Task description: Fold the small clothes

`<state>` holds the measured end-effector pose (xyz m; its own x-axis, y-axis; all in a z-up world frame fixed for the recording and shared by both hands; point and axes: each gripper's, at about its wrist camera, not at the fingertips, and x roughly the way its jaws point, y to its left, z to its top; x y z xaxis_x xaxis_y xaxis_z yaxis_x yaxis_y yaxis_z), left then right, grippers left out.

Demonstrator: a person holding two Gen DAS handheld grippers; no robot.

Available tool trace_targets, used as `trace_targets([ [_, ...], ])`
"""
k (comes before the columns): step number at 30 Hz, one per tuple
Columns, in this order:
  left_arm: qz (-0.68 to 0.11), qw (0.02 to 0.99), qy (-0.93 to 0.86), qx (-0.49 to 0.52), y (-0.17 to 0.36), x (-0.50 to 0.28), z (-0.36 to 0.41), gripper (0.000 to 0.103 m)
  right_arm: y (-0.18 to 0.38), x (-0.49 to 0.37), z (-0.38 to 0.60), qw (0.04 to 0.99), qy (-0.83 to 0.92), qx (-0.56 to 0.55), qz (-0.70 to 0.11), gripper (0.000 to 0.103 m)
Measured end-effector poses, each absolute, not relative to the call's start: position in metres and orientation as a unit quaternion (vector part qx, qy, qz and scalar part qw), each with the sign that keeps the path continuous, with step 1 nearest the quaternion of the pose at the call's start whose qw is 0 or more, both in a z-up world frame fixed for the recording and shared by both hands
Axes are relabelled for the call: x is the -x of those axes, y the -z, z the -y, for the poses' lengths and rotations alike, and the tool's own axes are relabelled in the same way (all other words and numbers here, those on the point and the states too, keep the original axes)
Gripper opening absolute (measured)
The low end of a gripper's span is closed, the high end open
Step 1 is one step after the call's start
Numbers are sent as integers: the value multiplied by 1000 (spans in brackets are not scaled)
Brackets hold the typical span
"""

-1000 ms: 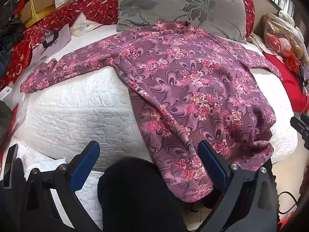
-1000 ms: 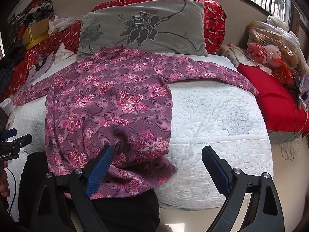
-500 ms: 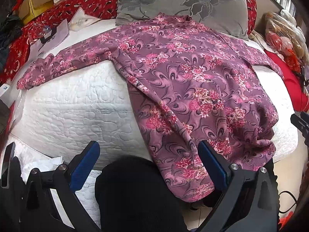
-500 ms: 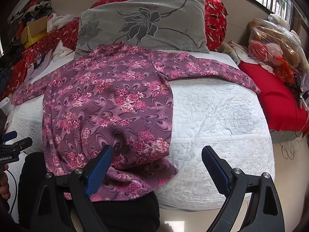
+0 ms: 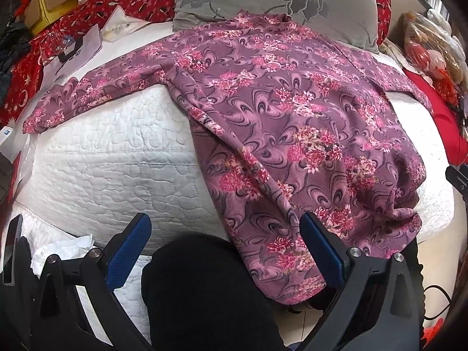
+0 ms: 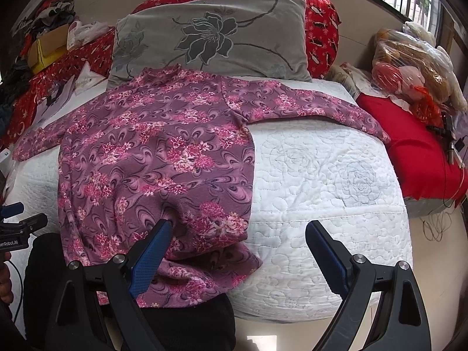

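Observation:
A purple long-sleeved top with pink flowers (image 5: pixel 278 111) (image 6: pixel 163 152) lies spread face up on a white quilted bed (image 5: pixel 111 163) (image 6: pixel 321 181), sleeves out to both sides, its hem hanging over the near edge onto a person's dark-clad knee (image 5: pixel 204 286). My left gripper (image 5: pixel 225 234) is open, low at the bed's near edge, its right finger by the hanging hem. My right gripper (image 6: pixel 238 242) is open too, its left finger just over the hem's right corner. Nothing sits between either pair of fingers.
A grey flowered pillow (image 6: pixel 210 35) leans at the head of the bed. Red cushions (image 6: pixel 424 161), plastic bags (image 6: pixel 409 58) and cables crowd the right side. Papers (image 5: pixel 79 52) and a yellow box (image 5: pixel 49 5) lie at the left. The other gripper's tip (image 6: pixel 17 225) shows at left.
Both grippers have edged forward and closer to the hem of the top; the top itself lies as before and both stay open.

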<state>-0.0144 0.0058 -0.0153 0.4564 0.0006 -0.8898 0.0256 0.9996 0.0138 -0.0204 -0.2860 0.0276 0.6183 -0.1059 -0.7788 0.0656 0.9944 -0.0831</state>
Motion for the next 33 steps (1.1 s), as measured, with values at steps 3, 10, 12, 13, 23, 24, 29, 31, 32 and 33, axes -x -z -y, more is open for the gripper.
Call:
trace_targets([
  [3,-523,852,8,-13,16,13,-5,102,-27,20,287,899,48,24,-435,94],
  [10,-543,840,-10,21,22,0,-22,102,-19,17,298,895,49,12,-443,94],
  [12,-547,836,-17,33,23,-4,-29,102,-14,16,305,892,52,1,-449,93],
  [13,-550,834,-20,36,24,-6,-30,102,-11,16,310,889,53,-7,-454,93],
  [23,-598,801,5,9,51,-23,-2,102,28,7,344,868,32,-85,-488,92],
  [24,-603,798,6,3,54,-25,2,102,34,6,342,866,27,-83,-492,92],
  [29,-637,771,15,-5,78,-39,18,91,57,-6,325,862,-5,-42,-505,79],
  [31,-656,754,27,8,87,-43,19,53,65,-11,316,855,-20,-28,-518,57],
  [32,-657,753,31,22,87,-43,16,51,67,-12,313,855,-24,-19,-518,47],
  [33,-653,756,31,29,86,-41,13,39,65,-10,309,859,-31,-10,-511,31],
])
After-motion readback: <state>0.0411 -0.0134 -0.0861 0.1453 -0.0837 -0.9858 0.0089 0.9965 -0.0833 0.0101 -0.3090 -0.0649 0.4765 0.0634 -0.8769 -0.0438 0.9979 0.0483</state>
